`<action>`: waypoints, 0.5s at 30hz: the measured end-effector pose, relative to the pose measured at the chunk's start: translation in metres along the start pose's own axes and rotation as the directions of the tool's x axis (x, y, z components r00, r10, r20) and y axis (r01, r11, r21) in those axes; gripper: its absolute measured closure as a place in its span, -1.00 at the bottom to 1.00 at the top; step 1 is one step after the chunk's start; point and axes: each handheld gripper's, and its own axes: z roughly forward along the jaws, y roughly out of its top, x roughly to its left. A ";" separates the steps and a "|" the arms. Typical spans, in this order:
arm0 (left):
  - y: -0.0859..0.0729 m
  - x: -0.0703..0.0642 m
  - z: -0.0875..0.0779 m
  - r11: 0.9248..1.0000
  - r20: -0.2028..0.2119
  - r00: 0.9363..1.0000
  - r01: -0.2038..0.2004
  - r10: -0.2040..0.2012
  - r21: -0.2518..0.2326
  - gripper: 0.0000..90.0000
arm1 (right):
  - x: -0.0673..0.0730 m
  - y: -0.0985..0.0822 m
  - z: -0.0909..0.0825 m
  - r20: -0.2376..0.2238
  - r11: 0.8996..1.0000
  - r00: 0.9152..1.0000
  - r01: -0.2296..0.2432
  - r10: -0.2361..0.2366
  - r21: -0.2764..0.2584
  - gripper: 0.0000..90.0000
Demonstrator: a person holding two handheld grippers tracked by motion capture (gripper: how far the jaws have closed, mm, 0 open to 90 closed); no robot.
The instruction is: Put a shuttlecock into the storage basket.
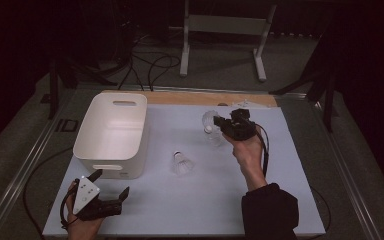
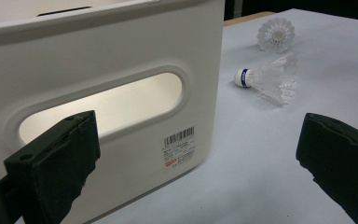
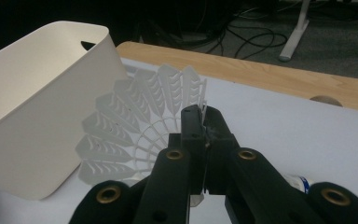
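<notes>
Held shuttlecock [image 3: 140,121]: white plastic skirt, fanned out in centre of the right gripper view, pinched by its skirt edge. In the high view at upper centre-right, lifted above the bench [image 1: 290,200]. Judged v. light, so no real load on the grip; skirt is thin ribbed lattice, springy but prob. easy to crush or crease if squeezed hard. Edge pinch likely lets it swing; better hold prob. at the cork nose or low on the skirt where ribs meet. Smooth plastic, may slip out sideways.

Right gripper [image 3: 204,122]: jaws fully closed, only the thin skirt wall between pads.

Just below it in the high view, a second shuttlecock [image 1: 213,135] lying on the bench w/ cap toward upper left. Third shuttlecock [image 1: 182,163] at mid-frame, lying on its side; in the left gripper view at upper right, blue band on the cork.

White bin [image 1: 113,132] at left of the high view, open top, cut-out handle facing the lower edge, barcode sticker near its corner.

Left gripper [image 1: 111,186] at lower left, jaws wide apart, nothing held, resting near the bin's front wall.
</notes>
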 end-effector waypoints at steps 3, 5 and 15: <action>0.000 0.000 0.000 1.000 0.001 1.000 -0.001 0.001 0.001 -0.99 | 0.001 0.003 0.001 -0.001 1.000 1.000 0.005 -0.005 -0.007 0.98; 0.000 0.000 0.000 1.000 0.000 1.000 -0.001 0.001 0.001 -0.99 | 0.002 0.004 0.001 0.001 1.000 1.000 0.004 -0.004 -0.007 0.98; 0.000 0.000 0.000 1.000 -0.001 1.000 -0.002 0.002 0.000 -0.99 | 0.005 0.010 0.007 -0.002 1.000 1.000 0.012 -0.012 -0.010 0.98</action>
